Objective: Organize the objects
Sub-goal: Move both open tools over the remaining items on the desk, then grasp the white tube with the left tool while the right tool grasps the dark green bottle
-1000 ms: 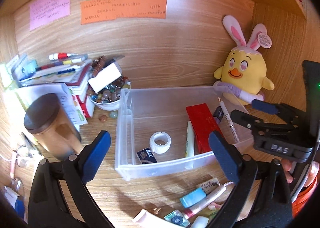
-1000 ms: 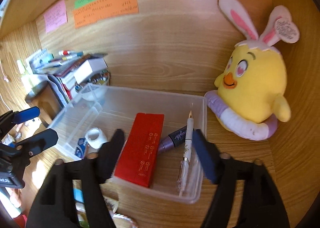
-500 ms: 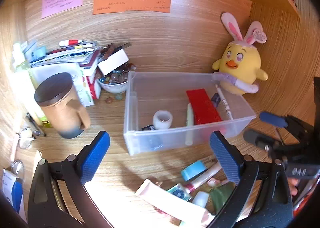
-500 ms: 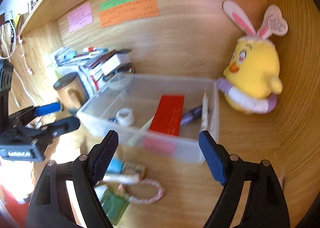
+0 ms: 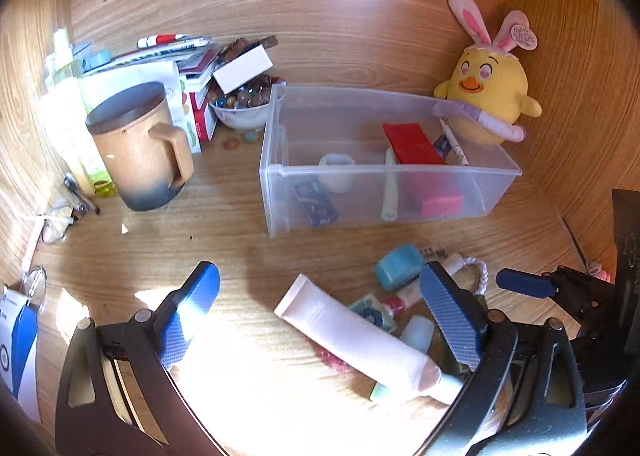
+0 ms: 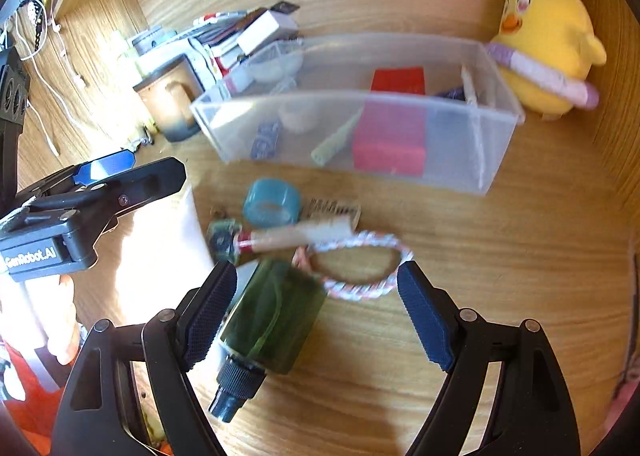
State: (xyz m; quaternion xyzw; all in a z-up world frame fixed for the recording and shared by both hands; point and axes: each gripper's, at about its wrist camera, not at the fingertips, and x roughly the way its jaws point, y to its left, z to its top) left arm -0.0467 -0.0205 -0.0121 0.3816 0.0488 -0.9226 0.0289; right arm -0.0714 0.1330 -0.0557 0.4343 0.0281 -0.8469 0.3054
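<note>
The right gripper [image 6: 316, 308] stands released with nothing clasped: a green bottle [image 6: 272, 316] lies on the desk just inside its left pad, and a pink-and-white cord loop [image 6: 360, 268] sits just ahead, between the pads. The left gripper [image 5: 320, 316] also gapes empty, a white tube [image 5: 360, 340] lying slantwise between its pads. Farther ahead of both stands the clear bin [image 5: 384, 195], holding a red box [image 5: 412, 143].

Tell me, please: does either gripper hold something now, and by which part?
Nothing is held. The left gripper and the right gripper are both open above the desk; the green bottle lies untouched by the right pads.
</note>
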